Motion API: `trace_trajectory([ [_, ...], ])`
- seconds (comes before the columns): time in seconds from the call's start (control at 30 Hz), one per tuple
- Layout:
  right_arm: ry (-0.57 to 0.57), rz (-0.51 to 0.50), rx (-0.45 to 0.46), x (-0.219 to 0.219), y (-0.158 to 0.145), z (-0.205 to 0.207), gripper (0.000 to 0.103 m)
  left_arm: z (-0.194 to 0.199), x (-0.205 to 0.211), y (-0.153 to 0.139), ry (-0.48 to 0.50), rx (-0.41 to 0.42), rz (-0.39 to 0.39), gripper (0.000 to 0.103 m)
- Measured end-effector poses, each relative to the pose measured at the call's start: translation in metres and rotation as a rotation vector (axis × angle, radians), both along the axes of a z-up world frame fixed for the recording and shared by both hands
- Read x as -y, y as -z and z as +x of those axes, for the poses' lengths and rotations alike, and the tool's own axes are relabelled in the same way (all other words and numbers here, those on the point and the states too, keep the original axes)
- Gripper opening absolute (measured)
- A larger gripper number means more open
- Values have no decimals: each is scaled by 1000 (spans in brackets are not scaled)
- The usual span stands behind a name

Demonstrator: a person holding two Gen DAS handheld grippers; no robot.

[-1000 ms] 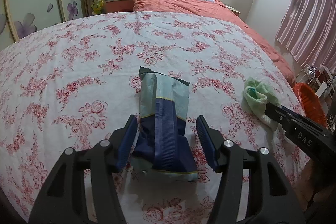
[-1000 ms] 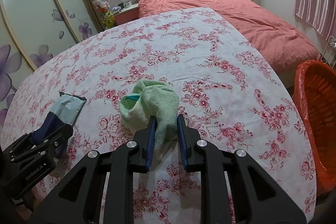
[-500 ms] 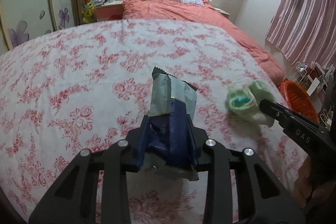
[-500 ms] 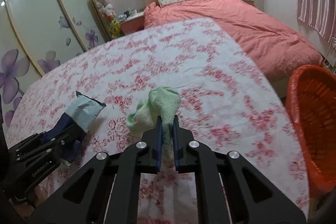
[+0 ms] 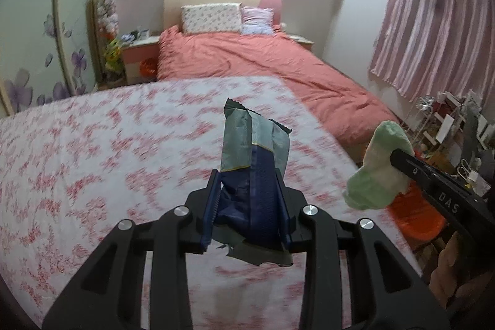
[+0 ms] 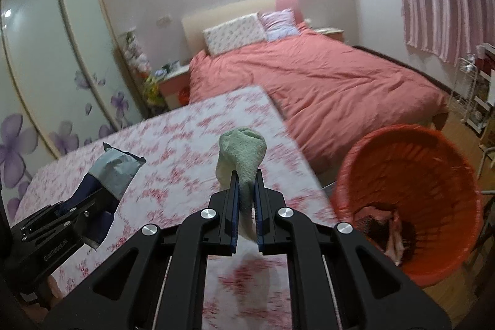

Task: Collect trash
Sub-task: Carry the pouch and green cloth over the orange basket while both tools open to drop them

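Above the floral-print tablecloth [image 5: 92, 150], my left gripper [image 5: 247, 206] is clamped on a blue-and-grey snack wrapper [image 5: 253, 150] held clear of the surface, while my right gripper [image 6: 246, 206] pinches a green sock [image 6: 244, 153] left of the orange basket [image 6: 411, 163].

A bed with a salmon-pink duvet [image 6: 324, 82] stands against a pale wall, under pink striped curtains [image 5: 433, 30]; sliding wardrobe doors with purple flowers [image 6: 46, 88] face it across a wooden floor [image 6: 461, 126].

Both wrist views toward bed [image 5: 247, 64]
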State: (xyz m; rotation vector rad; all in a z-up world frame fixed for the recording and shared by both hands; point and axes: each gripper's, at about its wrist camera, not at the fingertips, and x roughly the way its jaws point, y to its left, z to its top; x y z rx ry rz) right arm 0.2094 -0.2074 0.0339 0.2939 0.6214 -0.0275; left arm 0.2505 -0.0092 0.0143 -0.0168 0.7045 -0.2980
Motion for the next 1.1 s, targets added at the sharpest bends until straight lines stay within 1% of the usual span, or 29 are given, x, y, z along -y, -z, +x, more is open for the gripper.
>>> trace_trajectory([
  [0.17, 68, -2, 36, 30, -8, -13, 9, -9, 38, -13, 67, 26, -11, 33],
  [0.33, 143, 6, 52, 63, -9, -22, 9, -13, 78, -15, 140, 22, -30, 33],
  [0.5, 218, 25, 43, 101, -1, -26, 9, -12, 121, -9, 222, 3, -47, 33],
  [0.67, 270, 40, 30, 129, 9, -29, 9, -9, 164, -2, 297, -12, -53, 33],
  [0.83, 310, 58, 8, 152, 18, -27, 9, -5, 208, 13, 360, -37, -43, 34],
  [0.9, 319, 77, -17, 164, 26, -22, 10, -1, 223, 19, 374, -47, -36, 43],
  [0.93, 323, 86, -25, 171, 29, -22, 11, 1, 230, 24, 376, -54, -27, 50],
  [0.97, 327, 94, -35, 176, 32, -22, 13, 3, 236, 28, 376, -59, -20, 55],
  [1.0, 328, 103, -47, 180, 36, -22, 18, 5, 241, 33, 379, -65, -11, 56],
  [1.03, 328, 112, -57, 184, 39, -22, 27, 7, 245, 38, 381, -75, -3, 57],
  [1.07, 332, 114, -63, 186, 40, -24, 33, 9, 247, 42, 381, -84, 3, 57],
  [1.1, 341, 112, -68, 188, 43, -26, 43, 11, 247, 45, 377, -93, 8, 60],
])
